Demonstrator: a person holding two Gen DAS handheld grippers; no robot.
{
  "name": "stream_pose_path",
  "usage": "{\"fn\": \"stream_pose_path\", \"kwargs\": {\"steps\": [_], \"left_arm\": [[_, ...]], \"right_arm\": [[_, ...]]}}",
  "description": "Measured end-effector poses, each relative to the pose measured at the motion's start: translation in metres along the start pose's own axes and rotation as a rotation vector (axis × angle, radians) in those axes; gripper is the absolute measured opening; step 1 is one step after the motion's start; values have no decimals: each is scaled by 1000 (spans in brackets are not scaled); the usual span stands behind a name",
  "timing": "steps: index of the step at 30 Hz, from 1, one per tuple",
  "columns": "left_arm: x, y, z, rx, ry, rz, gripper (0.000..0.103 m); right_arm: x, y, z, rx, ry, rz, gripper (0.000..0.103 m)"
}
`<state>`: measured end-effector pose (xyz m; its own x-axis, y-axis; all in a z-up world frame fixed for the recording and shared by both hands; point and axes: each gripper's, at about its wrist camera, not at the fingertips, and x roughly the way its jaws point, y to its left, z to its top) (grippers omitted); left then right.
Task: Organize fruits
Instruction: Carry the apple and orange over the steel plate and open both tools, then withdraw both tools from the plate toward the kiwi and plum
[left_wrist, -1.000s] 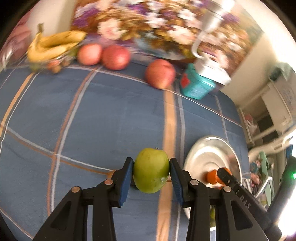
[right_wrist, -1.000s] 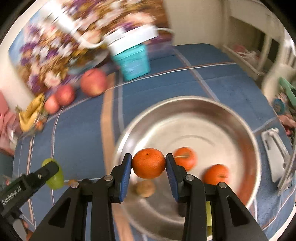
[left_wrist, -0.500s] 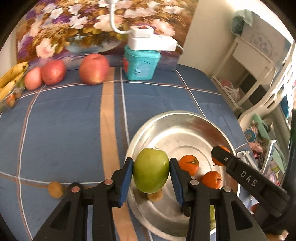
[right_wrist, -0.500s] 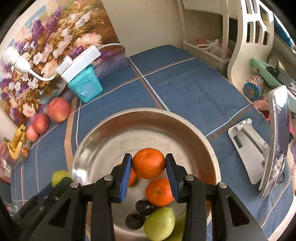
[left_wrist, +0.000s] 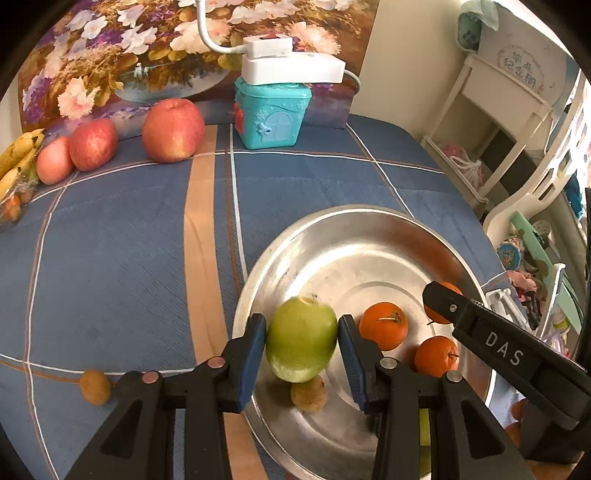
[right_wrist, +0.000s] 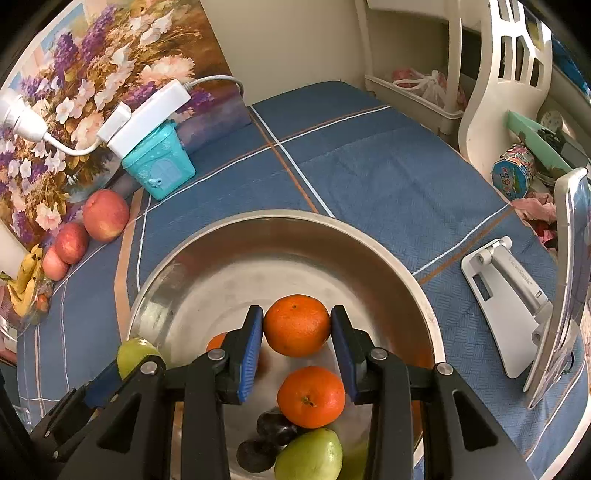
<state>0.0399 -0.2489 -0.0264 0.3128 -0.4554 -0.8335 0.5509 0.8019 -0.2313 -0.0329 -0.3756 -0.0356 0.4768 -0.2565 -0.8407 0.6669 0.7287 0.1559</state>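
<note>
Tongs of the left hand (left_wrist: 301, 339) have just been opening a little, with the green apple (left_wrist: 301, 338) between the blue pads, which touch its flanks, above the near-left part of the steel bowl (left_wrist: 332, 229) on the tabletop. The apple looks smooth, round and slightly smeared. If the grip slackens more it may drop onto the small brown fruit (left_wrist: 308, 393) below and bounce or roll over the low rim. In the right-hand view, the right tongs (right_wrist: 297, 332) are narrowly parted and closed on a dimpled orange (right_wrist: 297, 325) over the bowl's middle. Released from there, it could strike the loose orange (right_wrist: 311, 395) or the dark plums (right_wrist: 275, 424) beneath and bruise them.
</note>
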Motion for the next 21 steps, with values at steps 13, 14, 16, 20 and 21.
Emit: {"fn": "stream_pose_path", "kwargs": {"steps": [13, 14, 16, 20, 21], "left_arm": [[-6, 0, 3, -10, 11, 6, 56], [-7, 2, 3, -18, 13, 5, 56], [-8, 6, 4, -33, 19, 11, 58], [-13, 19, 8, -84, 31, 22, 60], [-15, 25, 9, -104, 32, 31, 61]], "right_arm": [[-4, 8, 1, -38, -8, -13, 41], [-4, 10, 2, -45, -8, -14, 41], [-5, 11, 1, -52, -5, -15, 42], [-4, 16, 0, -68, 8, -24, 42], [-4, 16, 0, -70, 13, -27, 42]]}}
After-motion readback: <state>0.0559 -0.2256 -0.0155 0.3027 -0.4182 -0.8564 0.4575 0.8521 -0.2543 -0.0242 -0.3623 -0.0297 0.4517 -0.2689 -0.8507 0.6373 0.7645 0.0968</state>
